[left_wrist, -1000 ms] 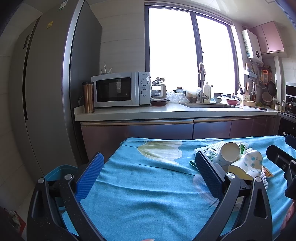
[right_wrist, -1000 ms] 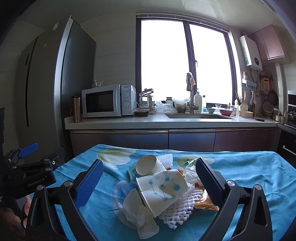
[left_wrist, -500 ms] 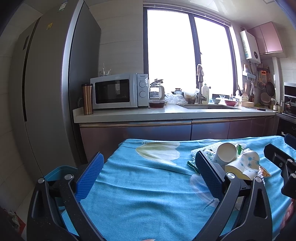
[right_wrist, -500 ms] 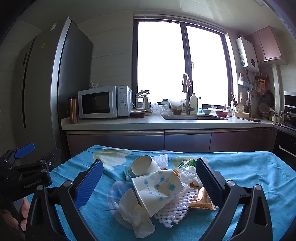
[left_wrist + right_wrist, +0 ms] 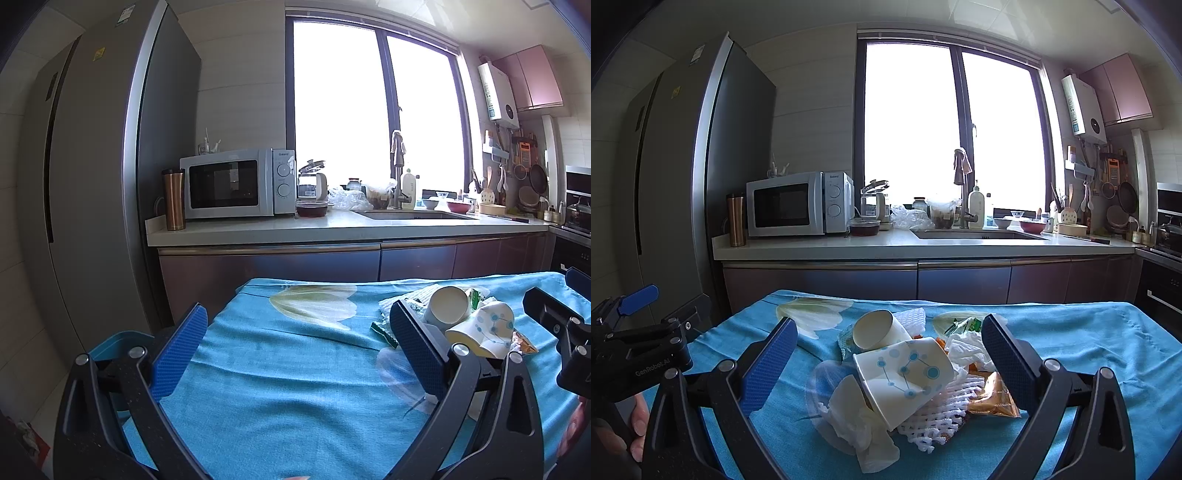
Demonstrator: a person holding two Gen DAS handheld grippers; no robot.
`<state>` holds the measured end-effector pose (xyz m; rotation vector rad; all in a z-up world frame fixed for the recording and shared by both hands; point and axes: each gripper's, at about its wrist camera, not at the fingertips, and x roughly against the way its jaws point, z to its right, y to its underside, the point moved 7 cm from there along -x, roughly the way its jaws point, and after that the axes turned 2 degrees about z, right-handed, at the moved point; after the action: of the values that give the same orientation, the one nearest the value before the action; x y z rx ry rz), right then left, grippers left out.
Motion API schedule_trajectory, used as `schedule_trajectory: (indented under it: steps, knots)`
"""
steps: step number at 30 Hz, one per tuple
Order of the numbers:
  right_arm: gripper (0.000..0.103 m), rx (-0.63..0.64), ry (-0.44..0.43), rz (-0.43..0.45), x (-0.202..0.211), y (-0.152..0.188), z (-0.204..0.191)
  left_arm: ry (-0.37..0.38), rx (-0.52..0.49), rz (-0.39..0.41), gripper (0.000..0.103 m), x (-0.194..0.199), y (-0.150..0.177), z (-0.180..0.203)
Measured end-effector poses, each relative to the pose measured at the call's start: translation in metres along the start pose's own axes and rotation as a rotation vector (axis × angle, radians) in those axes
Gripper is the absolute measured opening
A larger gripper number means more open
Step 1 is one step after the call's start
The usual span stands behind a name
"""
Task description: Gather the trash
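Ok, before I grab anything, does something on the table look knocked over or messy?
Yes. Two paper cups lie tipped on their sides: a plain one and a blue-dotted one, heaped with crumpled tissue, white foam netting and an orange wrapper on the blue tablecloth. No visible spill.

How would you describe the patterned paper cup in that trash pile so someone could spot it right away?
On the blue tablecloth sits a pile of trash. At its centre, the patterned paper cup lies on its side over white foam netting. Unlike the plain paper cup behind it, it carries blue dots joined by lines.
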<state>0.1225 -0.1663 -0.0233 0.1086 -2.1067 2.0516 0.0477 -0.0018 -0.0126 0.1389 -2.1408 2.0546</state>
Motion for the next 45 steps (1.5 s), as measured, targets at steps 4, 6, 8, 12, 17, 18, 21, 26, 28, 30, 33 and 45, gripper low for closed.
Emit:
schedule_trajectory:
  steps: [4,6,8,12,17,18,21,26,28,30,33,45]
  knots:
    - [0.097,0.0,0.001,-0.001,0.0,0.0,0.0,0.001,0.002,0.0,0.097,0.0,0.0,0.0]
    - [0.097,-0.001,0.0,-0.001,0.0,0.0,0.0,0.0,0.001,0.001,0.097,0.0,0.0,0.0]
    - [0.097,0.0,0.0,-0.002,0.0,0.0,-0.001,0.001,0.002,0.002,0.097,0.001,0.0,0.0]
    - [0.097,-0.002,-0.002,-0.002,0.0,0.001,0.0,0.002,0.001,0.004,0.097,0.001,-0.001,0.001]
    - [0.097,-0.004,-0.006,-0.005,0.0,0.001,0.0,0.002,-0.002,0.002,0.097,0.0,-0.001,0.002]
    - [0.097,-0.004,-0.006,-0.004,0.0,0.002,0.001,0.002,-0.001,0.002,0.097,0.0,-0.001,0.002]
    - [0.097,-0.005,-0.007,-0.008,0.0,0.002,0.001,0.003,-0.001,0.001,0.097,0.0,-0.001,0.002]
    - [0.097,-0.009,-0.011,-0.01,-0.001,0.002,0.003,0.006,-0.001,-0.001,0.097,0.0,-0.001,0.003]
    - [0.097,-0.01,-0.011,-0.012,-0.001,0.003,0.004,0.005,-0.002,-0.003,0.097,0.0,0.0,0.004]
    - [0.097,-0.011,-0.013,-0.013,-0.001,0.003,0.006,0.006,-0.001,-0.005,0.097,-0.001,0.0,0.004]
    - [0.097,-0.012,-0.012,-0.014,0.0,0.003,0.006,0.007,-0.002,-0.008,0.097,-0.002,0.001,0.006]
    - [0.097,-0.017,-0.02,-0.025,-0.004,0.003,0.009,0.022,-0.008,-0.027,0.097,-0.008,0.004,0.013]
